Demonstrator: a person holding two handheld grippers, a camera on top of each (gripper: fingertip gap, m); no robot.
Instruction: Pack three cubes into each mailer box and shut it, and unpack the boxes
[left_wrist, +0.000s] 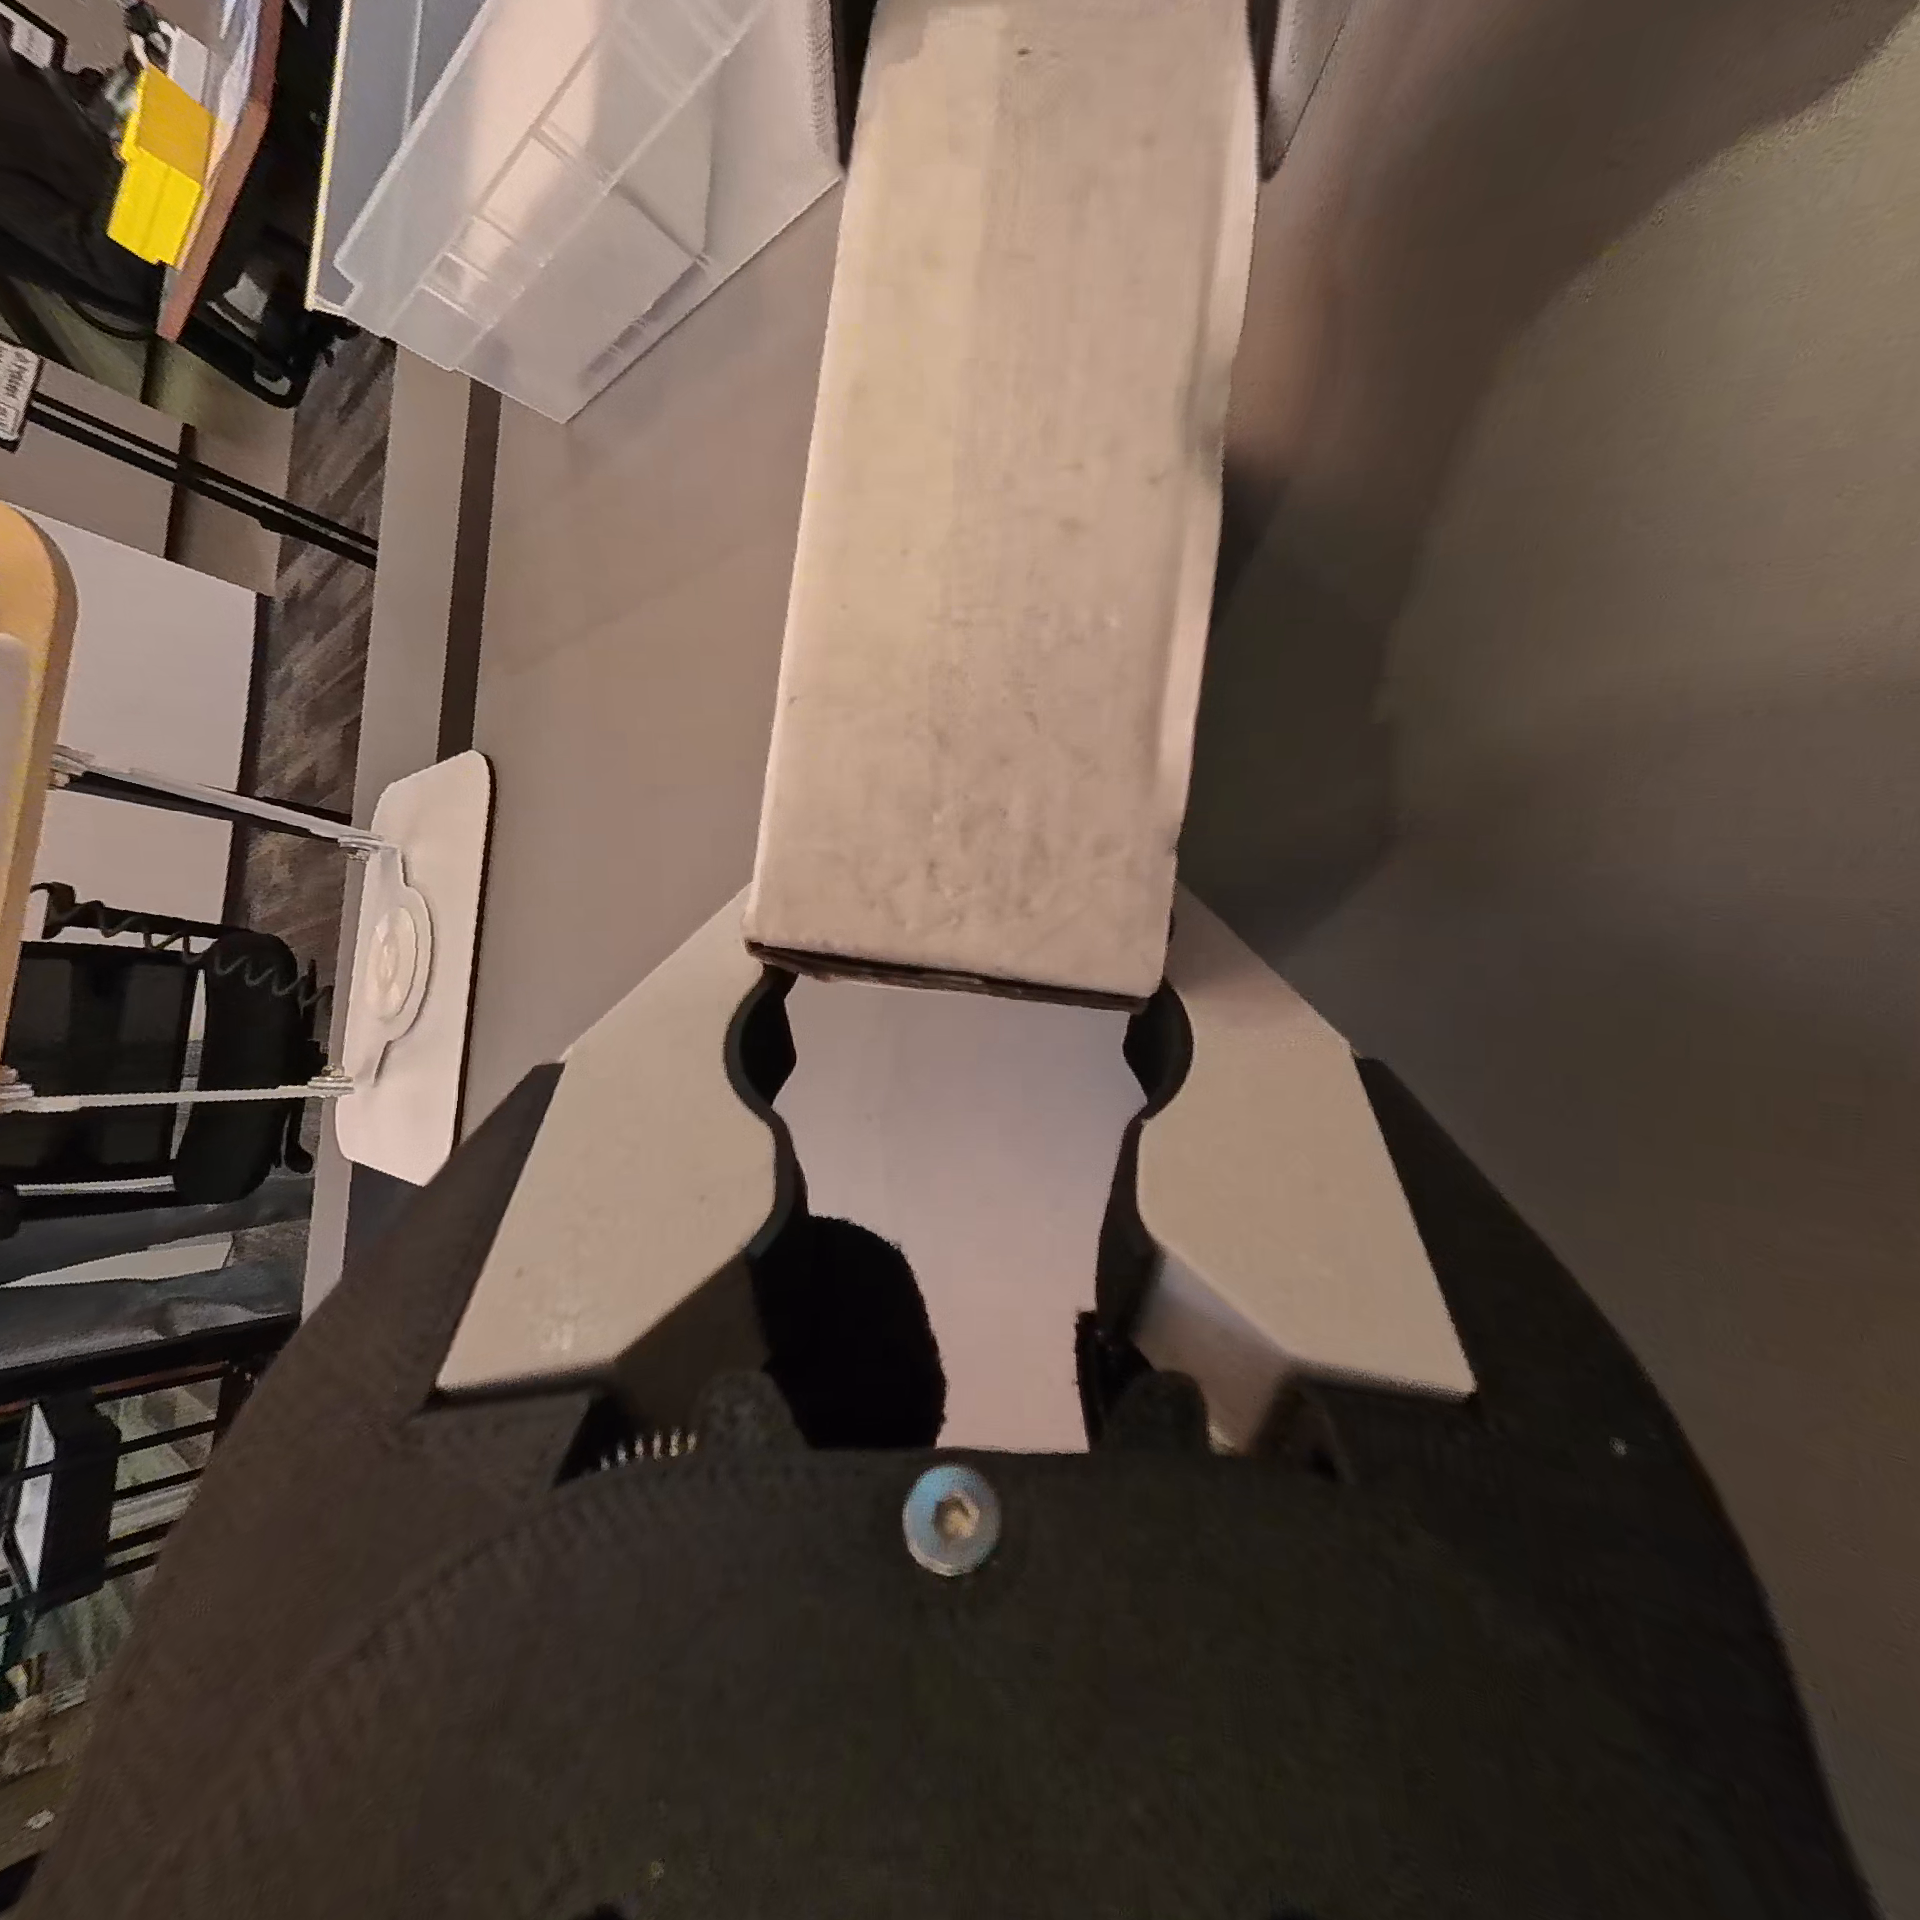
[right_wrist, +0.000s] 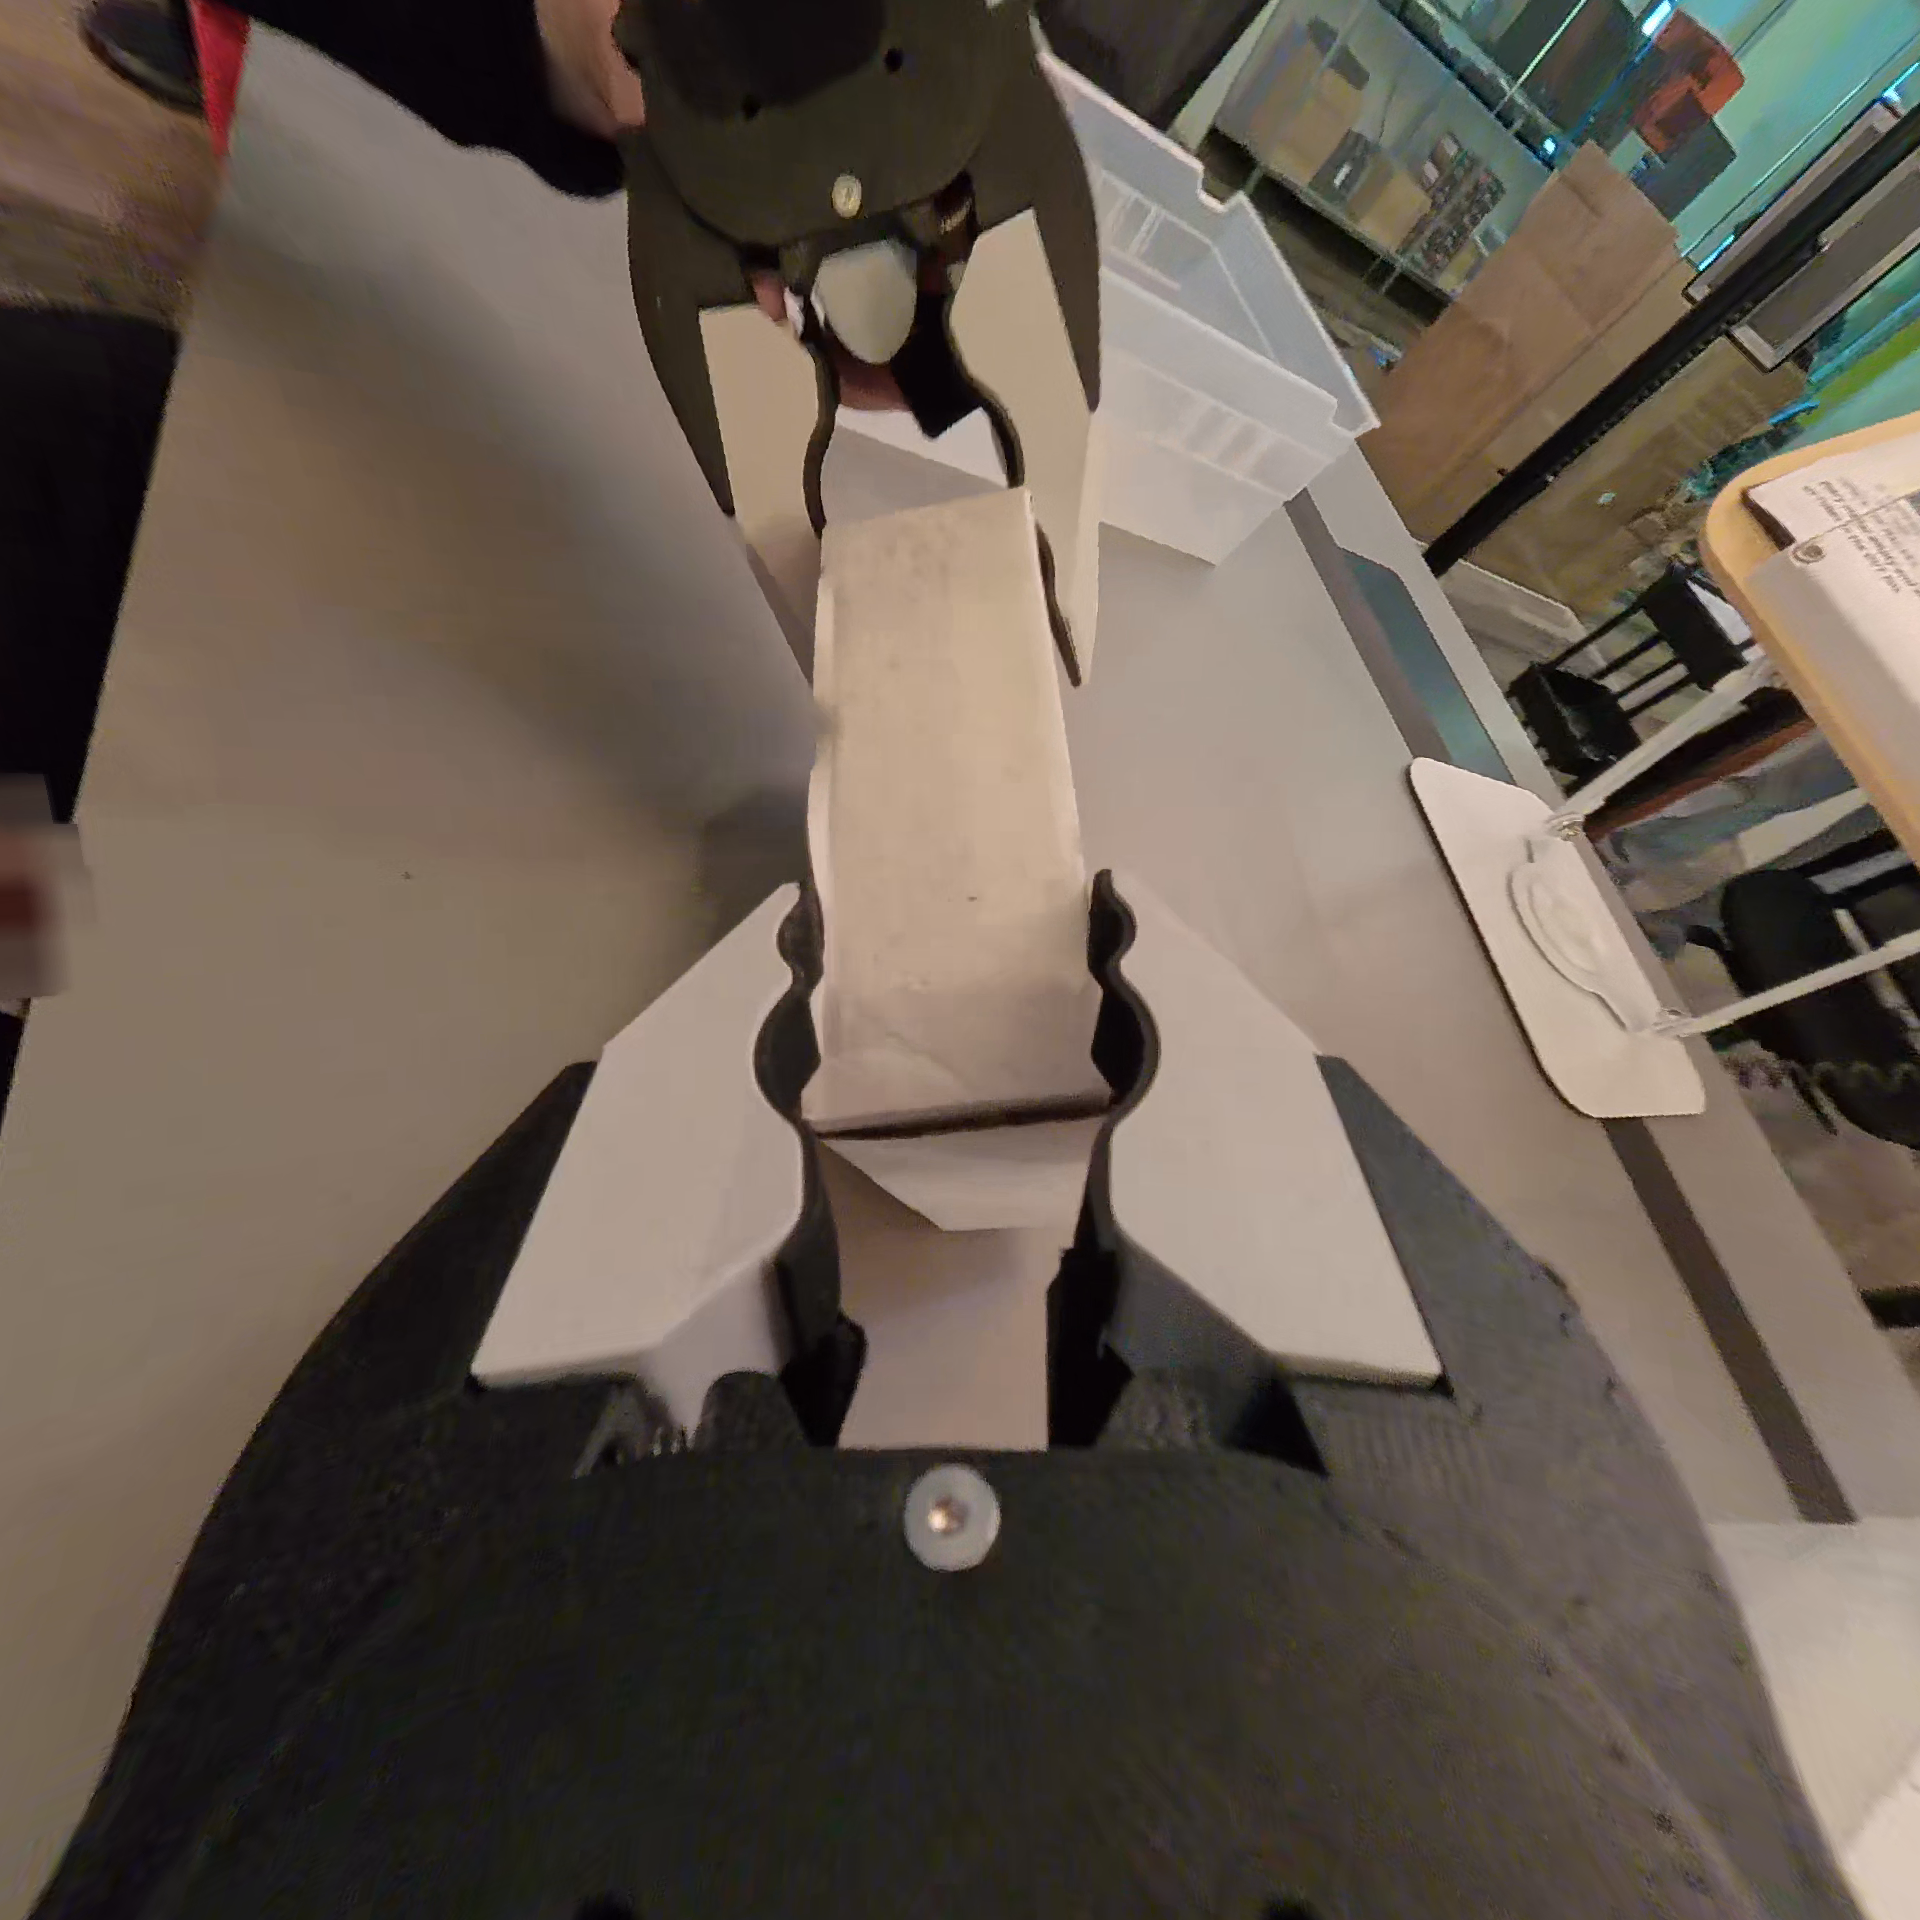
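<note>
My right gripper (right_wrist: 951, 997) clamps one end of the long white cardboard mailer box (right_wrist: 940, 790). My left gripper (left_wrist: 956, 1013) sits at its other end; I cannot tell its grip. Grey tabletop (right_wrist: 416, 727) lies below.

mailer box (right_wrist: 940, 790) between 2 hand-held grippers | clear bin (right_wrist: 1205, 416) behind, on table (right_wrist: 416, 675)

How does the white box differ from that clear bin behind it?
The mailer box is opaque, scuffed white cardboard; the clear bin is see-through plastic. The box is shut, the bin open-topped. The left tool and right tool grip the box's ends; the bin sits untouched on the table. Both are rectangular containers.
</note>
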